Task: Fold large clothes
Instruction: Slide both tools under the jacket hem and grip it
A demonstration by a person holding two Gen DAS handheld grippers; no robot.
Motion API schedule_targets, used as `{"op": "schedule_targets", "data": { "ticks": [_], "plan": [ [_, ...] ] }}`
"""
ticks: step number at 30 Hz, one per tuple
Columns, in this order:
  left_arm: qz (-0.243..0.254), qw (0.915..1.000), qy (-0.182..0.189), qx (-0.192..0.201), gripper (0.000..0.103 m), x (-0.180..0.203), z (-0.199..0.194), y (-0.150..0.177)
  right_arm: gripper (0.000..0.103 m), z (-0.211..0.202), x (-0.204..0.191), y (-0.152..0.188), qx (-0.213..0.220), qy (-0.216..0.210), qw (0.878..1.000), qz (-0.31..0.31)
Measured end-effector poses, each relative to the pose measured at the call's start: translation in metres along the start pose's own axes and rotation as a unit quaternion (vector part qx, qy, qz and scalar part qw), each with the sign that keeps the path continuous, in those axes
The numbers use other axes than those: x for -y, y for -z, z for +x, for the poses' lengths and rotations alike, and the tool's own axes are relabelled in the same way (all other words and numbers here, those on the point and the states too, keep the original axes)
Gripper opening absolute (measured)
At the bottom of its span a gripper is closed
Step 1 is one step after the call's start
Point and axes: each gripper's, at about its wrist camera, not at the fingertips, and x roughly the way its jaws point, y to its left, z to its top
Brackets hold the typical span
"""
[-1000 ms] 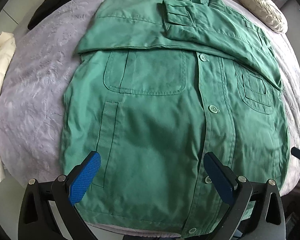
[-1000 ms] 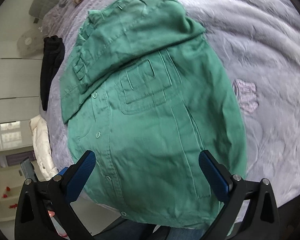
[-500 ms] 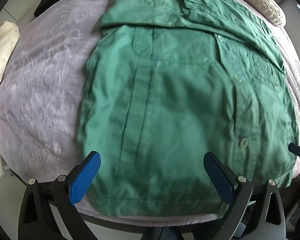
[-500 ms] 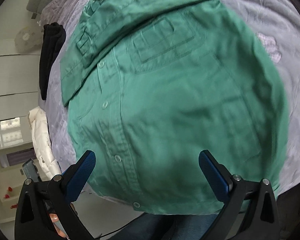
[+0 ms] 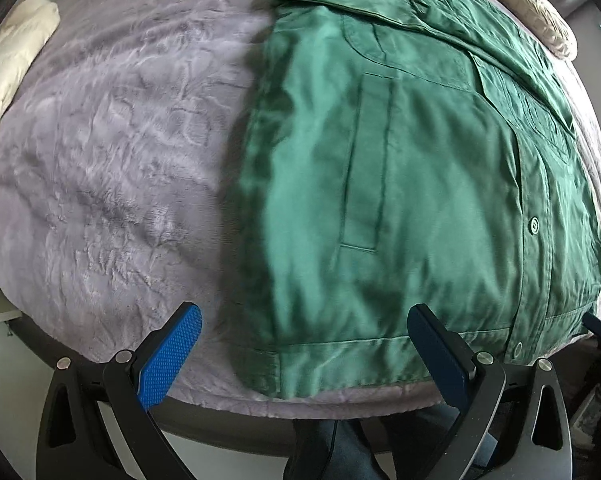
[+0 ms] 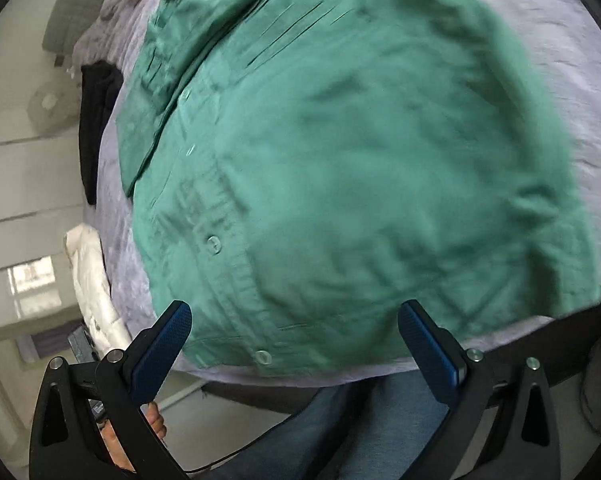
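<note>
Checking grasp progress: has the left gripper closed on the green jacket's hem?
No, the left gripper is open above the green jacket hem.

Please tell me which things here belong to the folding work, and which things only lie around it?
Belong to the job:
green jacket
left gripper, open
right gripper, open

Just lying about:
white padded garment
black garment
cream cushion
grey blanket under the jacket

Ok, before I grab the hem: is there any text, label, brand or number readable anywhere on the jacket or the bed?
None can be read.
Green jacket: no tag, brand or print shows; the button has marks too small to read.
Purple blanket: only an embossed texture, no words.
Right wrist view: too blurred for any lettering.
</note>
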Motion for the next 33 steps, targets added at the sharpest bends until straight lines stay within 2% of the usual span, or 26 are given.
{"op": "schedule_targets", "data": {
  "ticks": [3, 4, 7, 10, 12, 14, 15, 18, 21, 25, 26, 27, 30, 33],
  "plan": [
    [0.001, 0.9998, 0.018, 0.0, 0.103, -0.021, 0.005, 0.002, 0.103, -0.029, 0.022, 0.0, 0.054, 0.005, 0.998, 0.026],
    [0.0, 0.9997, 0.025, -0.001, 0.103, -0.026, 0.007, 0.001, 0.103, -0.043, 0.034, 0.0, 0.081, 0.009, 0.996, 0.042],
    [-0.002, 0.9987, 0.049, -0.013, 0.103, -0.041, 0.021, -0.006, 0.103, -0.064, 0.068, -0.002, 0.123, 0.021, 0.988, 0.091],
    [-0.007, 0.9966, 0.079, -0.023, 0.103, -0.047, 0.028, -0.005, 0.103, -0.07, 0.097, -0.005, 0.137, 0.016, 0.982, 0.132],
    [-0.005, 0.9945, 0.1, -0.031, 0.103, -0.049, 0.032, -0.003, 0.103, -0.066, 0.112, -0.006, 0.133, 0.014, 0.98, 0.148],
    [-0.004, 0.9937, 0.105, -0.04, 0.103, -0.043, 0.035, 0.002, 0.103, -0.061, 0.123, -0.004, 0.129, 0.021, 0.979, 0.157],
    [-0.004, 0.9934, 0.106, -0.043, 0.103, -0.039, 0.035, 0.006, 0.103, -0.058, 0.128, -0.004, 0.125, 0.012, 0.979, 0.16],
    [-0.001, 0.9925, 0.112, -0.049, 0.103, -0.03, 0.04, 0.009, 0.103, -0.041, 0.139, -0.004, 0.096, -0.054, 0.978, 0.177],
    [0.001, 0.993, 0.107, -0.05, 0.103, -0.022, 0.041, 0.007, 0.103, -0.029, 0.125, -0.007, 0.094, -0.101, 0.973, 0.185],
    [-0.001, 0.9921, 0.114, -0.053, 0.103, -0.021, 0.045, 0.008, 0.103, -0.028, 0.1, -0.011, 0.106, -0.216, 0.955, 0.173],
    [0.001, 0.9921, 0.113, -0.055, 0.103, -0.023, 0.047, 0.009, 0.103, -0.028, 0.096, -0.013, 0.106, -0.229, 0.953, 0.17],
    [0.004, 0.9923, 0.11, -0.057, 0.103, -0.017, 0.05, 0.007, 0.103, -0.027, 0.094, -0.014, 0.105, -0.231, 0.953, 0.168],
    [0.013, 0.9929, 0.105, -0.054, 0.103, -0.014, 0.05, 0.007, 0.103, -0.018, 0.096, -0.014, 0.088, -0.194, 0.962, 0.172],
    [0.006, 0.9924, 0.114, -0.047, 0.102, -0.012, 0.049, 0.006, 0.102, -0.01, 0.102, -0.007, 0.077, -0.186, 0.962, 0.183]
  ]
}}
